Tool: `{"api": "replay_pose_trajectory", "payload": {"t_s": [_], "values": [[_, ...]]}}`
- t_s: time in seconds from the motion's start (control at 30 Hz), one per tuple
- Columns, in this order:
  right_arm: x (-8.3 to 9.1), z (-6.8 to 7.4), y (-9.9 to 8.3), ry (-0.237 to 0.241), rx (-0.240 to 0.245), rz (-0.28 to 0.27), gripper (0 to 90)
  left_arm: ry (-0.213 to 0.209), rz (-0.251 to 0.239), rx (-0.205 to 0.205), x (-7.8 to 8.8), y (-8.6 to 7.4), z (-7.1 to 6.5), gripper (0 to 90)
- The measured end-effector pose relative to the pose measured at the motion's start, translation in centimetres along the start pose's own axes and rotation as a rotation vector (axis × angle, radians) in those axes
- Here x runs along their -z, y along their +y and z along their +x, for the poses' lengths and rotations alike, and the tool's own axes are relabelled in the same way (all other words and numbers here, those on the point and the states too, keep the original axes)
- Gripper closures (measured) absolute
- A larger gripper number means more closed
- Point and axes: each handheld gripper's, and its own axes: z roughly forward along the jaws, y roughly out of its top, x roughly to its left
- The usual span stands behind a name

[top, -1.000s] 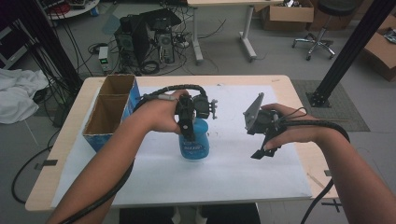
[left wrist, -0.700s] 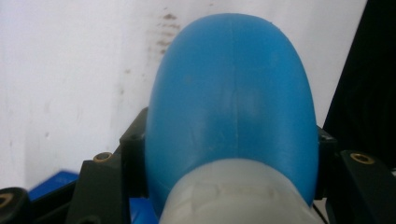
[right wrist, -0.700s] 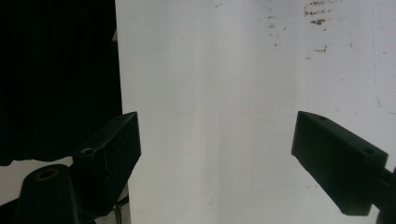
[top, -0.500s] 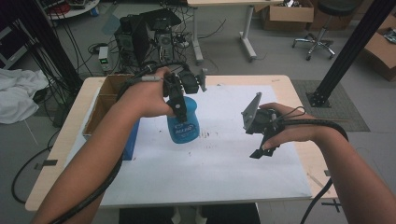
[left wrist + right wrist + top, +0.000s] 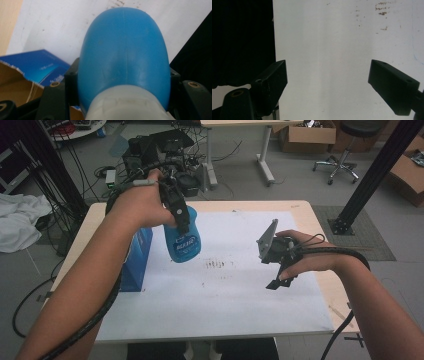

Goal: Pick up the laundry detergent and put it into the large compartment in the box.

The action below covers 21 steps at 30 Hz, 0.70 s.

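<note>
Above the white sheet, the raised left gripper clamps a tilted blue bottle.

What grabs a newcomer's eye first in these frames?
The blue plastic bottle, clamped near its white neck by the left gripper and held off the white sheet covering the table. Next, the right gripper, jaws wide open and empty over the sheet's right half. Then the open blue cardboard box at the table's left edge.
</note>
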Motion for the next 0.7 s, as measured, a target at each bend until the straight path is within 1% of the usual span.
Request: {"api": "replay_pose_trajectory", "payload": {"t_s": [0.1, 0.2, 0.23, 0.3, 0.43, 0.47, 0.5, 0.53, 0.6, 0.63, 0.7], "values": [[-0.1, 0.0, 0.1, 0.0, 0.003, 0.001, 15.8, 0.004, 0.015, 0.058, 0.5, -0.4, 0.7, 38.6], [-0.1, 0.0, 0.3, 0.0, 0.006, 0.001, 15.8, 0.001, 0.021, 0.125, 1.1, -1.0, 1.5, 38.6], [-0.1, 0.0, 0.3, 0.001, 0.008, 0.0, 15.8, 0.001, 0.024, 0.137, 1.4, -1.2, 1.7, 38.6], [-0.1, 0.0, 0.4, 0.002, 0.011, 0.002, 15.8, -0.004, 0.018, 0.18, 1.8, -1.6, 2.2, 38.5], [-0.2, 0.0, 0.6, 0.002, 0.016, 0.003, 15.8, 0.0, 0.021, 0.241, 2.8, -2.4, 3.2, 38.6], [-0.1, -0.1, 0.6, 0.003, 0.017, 0.001, 15.8, 0.002, 0.015, 0.265, 3.0, -2.5, 3.3, 38.6], [-0.1, -0.1, 0.7, 0.002, 0.016, 0.0, 15.8, 0.004, 0.017, 0.274, 3.3, -2.7, 3.6, 38.5], [-0.1, -0.1, 0.7, 0.002, 0.017, 0.0, 15.8, 0.004, 0.005, 0.304, 3.5, -2.9, 3.8, 38.6], [-0.1, -0.1, 0.7, 0.0, 0.018, 0.0, 15.8, 0.004, 0.004, 0.326, 4.0, -3.3, 4.3, 38.5], [-0.1, -0.1, 0.7, 0.0, 0.017, -0.001, 15.8, 0.005, 0.001, 0.346, 4.3, -3.5, 4.7, 38.5], [0.0, -0.1, 0.7, -0.001, 0.018, -0.002, 15.8, 0.009, -0.001, 0.371, 4.7, -3.9, 5.1, 38.5]]}}
